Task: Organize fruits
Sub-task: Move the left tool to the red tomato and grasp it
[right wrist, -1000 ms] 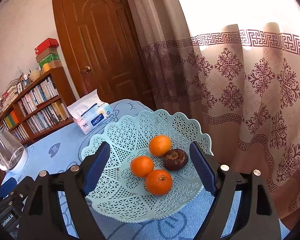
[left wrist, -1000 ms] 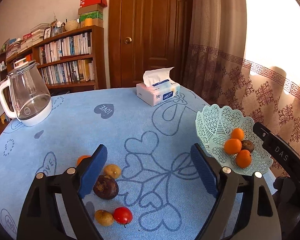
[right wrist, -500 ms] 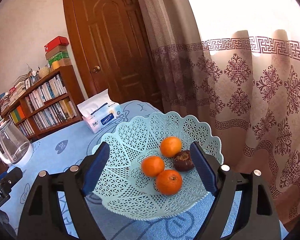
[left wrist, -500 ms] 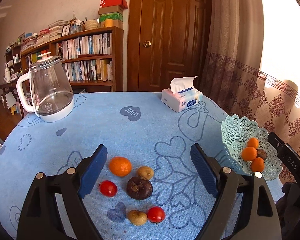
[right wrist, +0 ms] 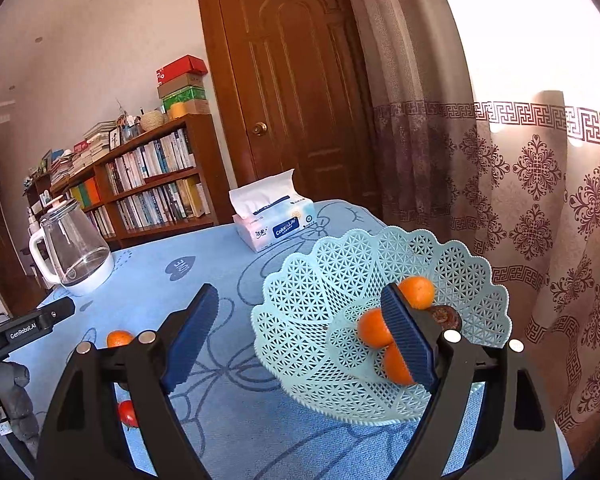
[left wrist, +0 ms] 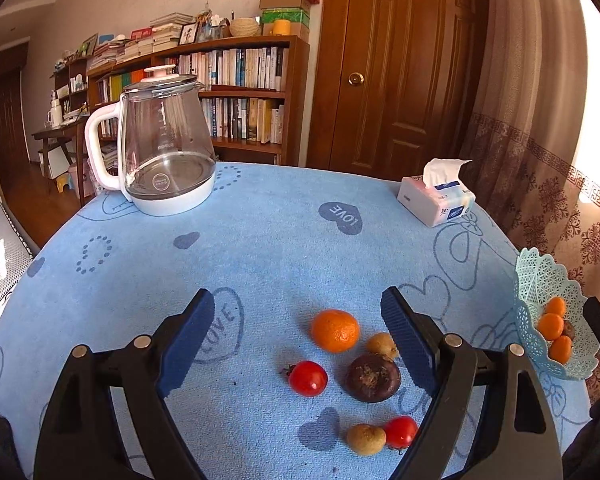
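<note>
A round table [left wrist: 260, 248] under a blue heart-printed cloth is shown, with a glass kettle [left wrist: 162, 152] and a tissue box [left wrist: 436, 200] set at its far side. At its right edge stands a pale green lattice basket [right wrist: 308, 320], in which three oranges and one dark fruit are already held. Loose fruit is gathered near the table's front: an orange [left wrist: 335, 330], a dark brown fruit [left wrist: 373, 377], two red tomatoes [left wrist: 308, 378] and two small tan fruits [left wrist: 366, 439]. The left gripper [left wrist: 298, 344] is held above this cluster with its fingers spread wide and nothing between them; the right gripper [right wrist: 300, 336] is likewise spread and empty, beside the basket. The step in hand is judged to be the choosing of the next fruit. A descent of the left gripper around one piece, probably the orange, is called for next.
</note>
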Tool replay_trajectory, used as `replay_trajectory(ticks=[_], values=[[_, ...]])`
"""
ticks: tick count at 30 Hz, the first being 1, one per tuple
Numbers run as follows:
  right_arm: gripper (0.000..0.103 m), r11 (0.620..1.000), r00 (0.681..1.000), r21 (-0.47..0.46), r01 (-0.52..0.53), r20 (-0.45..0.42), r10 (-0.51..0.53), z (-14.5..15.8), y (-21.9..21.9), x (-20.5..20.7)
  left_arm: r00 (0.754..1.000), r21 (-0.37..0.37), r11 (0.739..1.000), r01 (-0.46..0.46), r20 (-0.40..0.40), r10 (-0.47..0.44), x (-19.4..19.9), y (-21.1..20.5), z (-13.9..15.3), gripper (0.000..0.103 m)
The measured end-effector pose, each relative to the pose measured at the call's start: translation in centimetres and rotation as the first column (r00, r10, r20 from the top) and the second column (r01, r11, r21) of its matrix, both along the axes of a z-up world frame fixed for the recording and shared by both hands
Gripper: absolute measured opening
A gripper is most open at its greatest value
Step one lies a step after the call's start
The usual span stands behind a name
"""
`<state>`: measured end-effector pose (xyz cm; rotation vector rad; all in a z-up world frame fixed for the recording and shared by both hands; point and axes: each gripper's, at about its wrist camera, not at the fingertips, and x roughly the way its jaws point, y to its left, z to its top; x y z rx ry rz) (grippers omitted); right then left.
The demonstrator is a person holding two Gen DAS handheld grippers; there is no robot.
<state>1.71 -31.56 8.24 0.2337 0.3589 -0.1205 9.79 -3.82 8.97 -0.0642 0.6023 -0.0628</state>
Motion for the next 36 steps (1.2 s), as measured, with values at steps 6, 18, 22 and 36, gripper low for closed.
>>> replay_trajectory(ticks=[6,18,22,36], values=[[0.085,0.998,0.998,-0.016,-0.066,-0.017,0.066,-0.2,1.2,0.3,0.997,0.047,0.999,-0.022,-0.069,0.025,0.8,0.7,-2.1,0.085],[0.085,0.983,0.985,-0.066,-0.170,-0.051,0.167,-0.7,3.4,0.6,0.986,0.088,0.996,0.024,-0.165,-0.009,1.6,-0.1,-5.1,0.072],[0.085,0.981,0.982,-0.067,-0.181,-0.061,0.177,-0.8,3.7,0.7,0.981,0.083,0.996,0.045,-0.191,-0.028,1.9,-0.4,-5.8,0.062],[0.085,0.970,0.971,-0.080,-0.231,-0.090,0.224,-1.3,4.6,1.0,0.971,0.075,0.993,0.095,-0.225,-0.076,2.1,-1.2,-6.8,0.038]])
